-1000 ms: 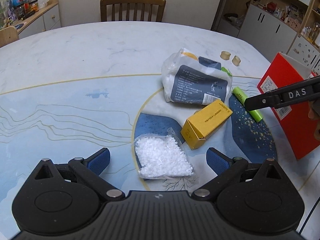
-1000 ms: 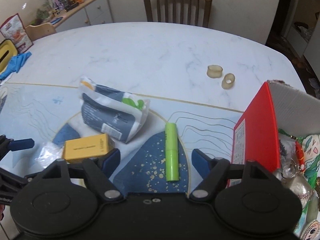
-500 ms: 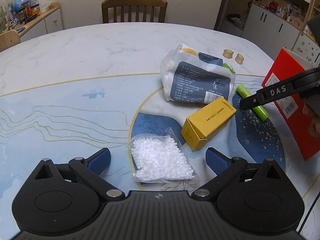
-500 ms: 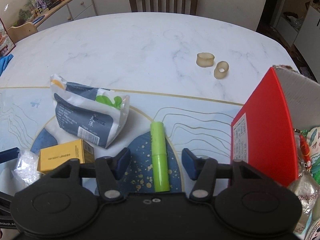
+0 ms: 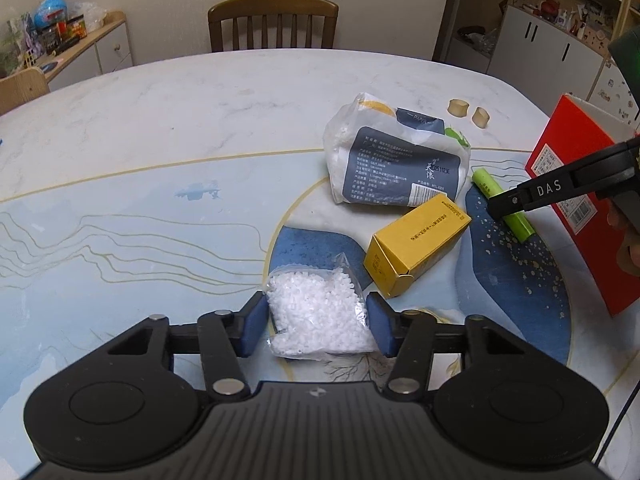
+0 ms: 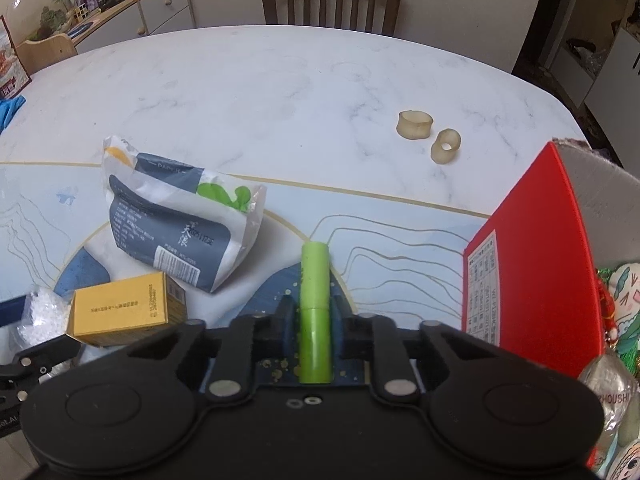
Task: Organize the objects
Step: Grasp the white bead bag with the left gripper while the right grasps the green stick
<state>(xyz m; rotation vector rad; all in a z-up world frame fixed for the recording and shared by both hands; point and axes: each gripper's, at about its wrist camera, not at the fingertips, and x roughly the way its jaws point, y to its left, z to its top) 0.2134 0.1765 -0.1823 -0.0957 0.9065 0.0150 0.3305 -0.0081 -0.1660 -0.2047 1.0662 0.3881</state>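
Both wrist views look steeply down over their own tool, close to the table (image 5: 200,128). They share the yellow box (image 5: 416,252) and green tube (image 6: 315,312), seen from opposite sides.

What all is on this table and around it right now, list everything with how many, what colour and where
bag of white pellets: one, clear, near edge, between the left gripper's pads
green tube: one, lime, lying flat on the blue patch, between the right gripper's pads
yellow box: one, on its side, middle
tissue pack: one, white and grey-blue, behind the yellow box
rubber rings: two, beige, far right on the marble
red box: one, open, right edge, trinkets inside
table: one, white marble with blue pattern
chair: one, brown wood, far side
left gripper: black, blue pads, jaws closing on the pellet bag
right gripper: black, jaws closing on the tube
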